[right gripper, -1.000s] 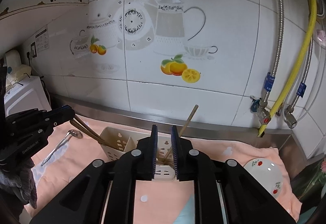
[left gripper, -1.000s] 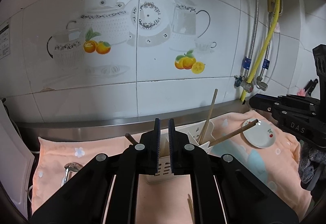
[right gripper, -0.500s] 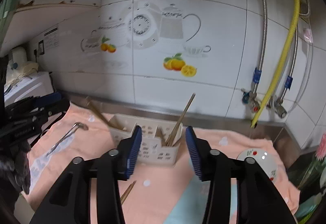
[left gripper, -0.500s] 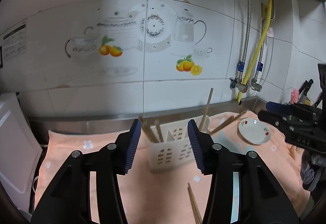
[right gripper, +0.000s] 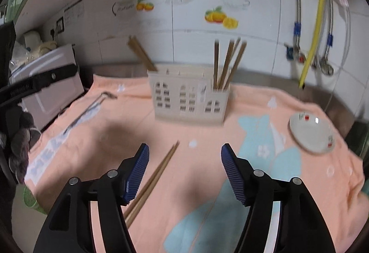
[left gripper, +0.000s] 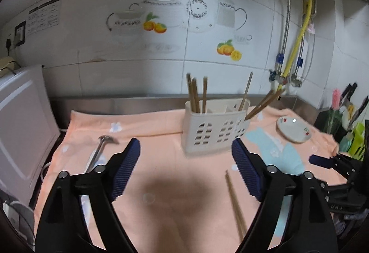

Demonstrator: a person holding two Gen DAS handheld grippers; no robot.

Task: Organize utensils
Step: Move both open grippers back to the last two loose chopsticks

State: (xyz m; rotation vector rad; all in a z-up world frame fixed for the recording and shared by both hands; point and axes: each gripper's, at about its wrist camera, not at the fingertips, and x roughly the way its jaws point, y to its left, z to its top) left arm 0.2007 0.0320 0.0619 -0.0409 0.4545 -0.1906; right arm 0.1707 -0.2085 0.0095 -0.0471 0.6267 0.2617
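Both the left gripper point(left gripper: 185, 169) and right gripper point(right gripper: 184, 171), jaws opening and empty, hover over loose chopsticks point(right gripper: 152, 180) whose thinness risks one slipping free from a pinch.

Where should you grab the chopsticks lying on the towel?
Probably near the middle of the loose chopsticks, coming from above with the fingers either side. They lie flat together on the soft towel, so a squeeze across both should lift them as a pair.

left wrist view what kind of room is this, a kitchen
Most likely a home kitchen counter: a tiled wall with teapot and fruit decals, a utensil holder of chopsticks on a peach towel, and a small dish.
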